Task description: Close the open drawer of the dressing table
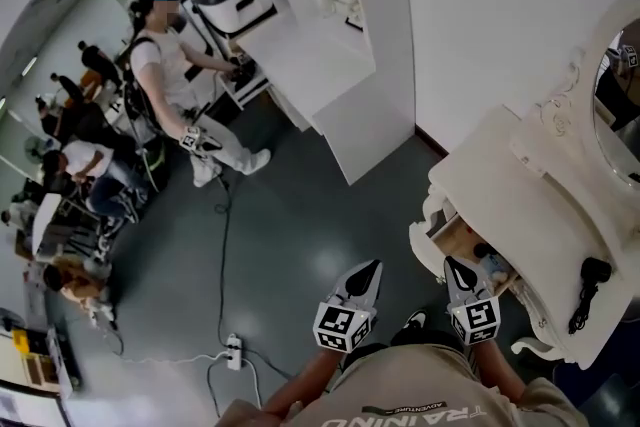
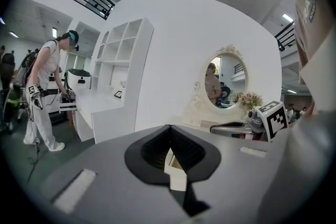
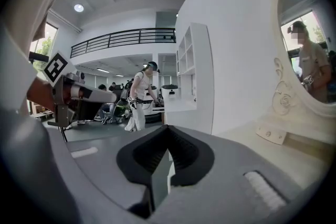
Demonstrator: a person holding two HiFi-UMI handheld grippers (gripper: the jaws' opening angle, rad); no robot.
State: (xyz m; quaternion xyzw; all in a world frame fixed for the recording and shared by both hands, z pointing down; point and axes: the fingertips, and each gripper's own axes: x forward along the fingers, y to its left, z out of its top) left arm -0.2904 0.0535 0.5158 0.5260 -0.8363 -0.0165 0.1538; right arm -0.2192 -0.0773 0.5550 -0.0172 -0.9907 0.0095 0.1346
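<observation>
The cream dressing table (image 1: 500,177) stands at the right of the head view, its oval mirror (image 1: 617,85) at the far right edge. Its drawer (image 1: 458,237) is pulled out toward me and shows a wooden inside with small items. My right gripper (image 1: 452,264) is shut and hovers over the drawer's near end. My left gripper (image 1: 372,268) is shut and hangs over the floor just left of the drawer. In the left gripper view the mirror (image 2: 224,83) is ahead beyond the shut jaws. In the right gripper view the table top (image 3: 283,145) lies at the right.
A black hair dryer (image 1: 588,281) lies on the table top. White shelving and a desk (image 1: 330,35) stand against the wall beyond. A person (image 1: 175,80) stands at that desk; several people sit further left. A power strip (image 1: 234,351) and its cable lie on the grey floor.
</observation>
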